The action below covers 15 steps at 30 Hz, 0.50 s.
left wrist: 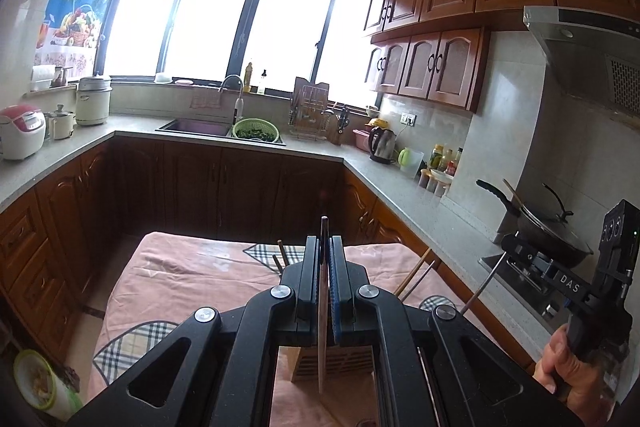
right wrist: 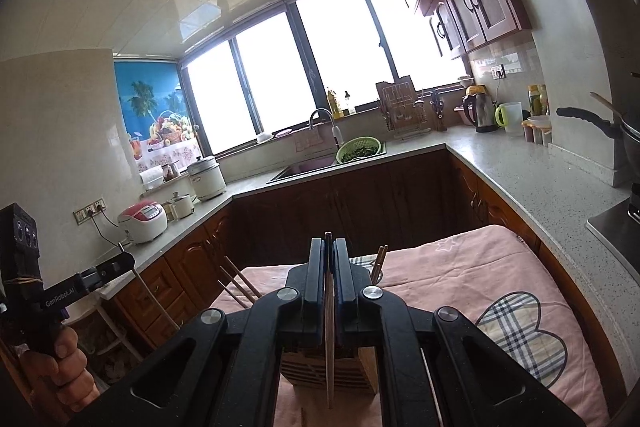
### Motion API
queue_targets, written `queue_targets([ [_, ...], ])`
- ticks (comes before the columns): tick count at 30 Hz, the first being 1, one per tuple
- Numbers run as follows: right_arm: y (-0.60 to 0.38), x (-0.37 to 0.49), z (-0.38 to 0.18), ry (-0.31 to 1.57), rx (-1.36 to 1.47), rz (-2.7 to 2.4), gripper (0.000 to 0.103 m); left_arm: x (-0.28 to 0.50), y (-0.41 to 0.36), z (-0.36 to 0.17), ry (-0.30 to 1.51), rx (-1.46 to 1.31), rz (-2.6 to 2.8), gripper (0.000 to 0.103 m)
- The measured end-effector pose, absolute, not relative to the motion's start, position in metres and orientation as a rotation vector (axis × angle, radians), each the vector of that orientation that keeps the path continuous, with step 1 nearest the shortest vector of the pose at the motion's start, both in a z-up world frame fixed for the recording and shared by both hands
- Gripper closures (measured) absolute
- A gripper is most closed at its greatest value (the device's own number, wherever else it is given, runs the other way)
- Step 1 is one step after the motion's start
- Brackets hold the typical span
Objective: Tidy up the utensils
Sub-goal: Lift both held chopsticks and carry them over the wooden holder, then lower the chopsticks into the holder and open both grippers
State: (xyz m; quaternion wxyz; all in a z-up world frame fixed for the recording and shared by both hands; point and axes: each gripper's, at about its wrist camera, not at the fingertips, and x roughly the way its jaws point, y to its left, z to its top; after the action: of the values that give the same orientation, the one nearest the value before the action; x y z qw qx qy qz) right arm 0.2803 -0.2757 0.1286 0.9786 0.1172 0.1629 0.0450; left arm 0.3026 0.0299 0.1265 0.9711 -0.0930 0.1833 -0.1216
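Note:
My left gripper [left wrist: 325, 239] is shut on a pale chopstick [left wrist: 321, 347] that runs upright between its pads. It hangs above a slatted wooden utensil holder [left wrist: 344, 363] on the pink-clothed table [left wrist: 192, 267]. My right gripper [right wrist: 329, 241] is shut on a darker chopstick [right wrist: 329, 347] over the same holder [right wrist: 352, 367]. Other chopsticks [left wrist: 414, 273] [right wrist: 236, 281] lean out of the holder on both sides. Each view shows the other gripper at its edge, held in a hand: the right gripper [left wrist: 506, 241] and the left gripper [right wrist: 126, 259].
A grey counter [left wrist: 420, 203] wraps around the table. It carries a wok [left wrist: 552, 231] on the stove, a kettle [left wrist: 382, 145], a sink with a green colander [left wrist: 255, 130] and a rice cooker [left wrist: 22, 131]. A bowl [left wrist: 36, 383] sits low at the left.

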Motion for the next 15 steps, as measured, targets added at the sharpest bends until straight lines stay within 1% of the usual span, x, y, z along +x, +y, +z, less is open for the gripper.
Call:
queue_targets([
  [9, -0.28, 0.312, 0.133, 0.308, 0.224, 0.071, 0.099, 0.345, 0.02, 0.125, 0.331, -0.174, -0.231, 0.1],
  [15, -0.281, 0.331, 0.133, 0.3, 0.204, 0.055, 0.099, 0.377, 0.012, 0.113, 0.33, -0.196, -0.226, 0.1],
])
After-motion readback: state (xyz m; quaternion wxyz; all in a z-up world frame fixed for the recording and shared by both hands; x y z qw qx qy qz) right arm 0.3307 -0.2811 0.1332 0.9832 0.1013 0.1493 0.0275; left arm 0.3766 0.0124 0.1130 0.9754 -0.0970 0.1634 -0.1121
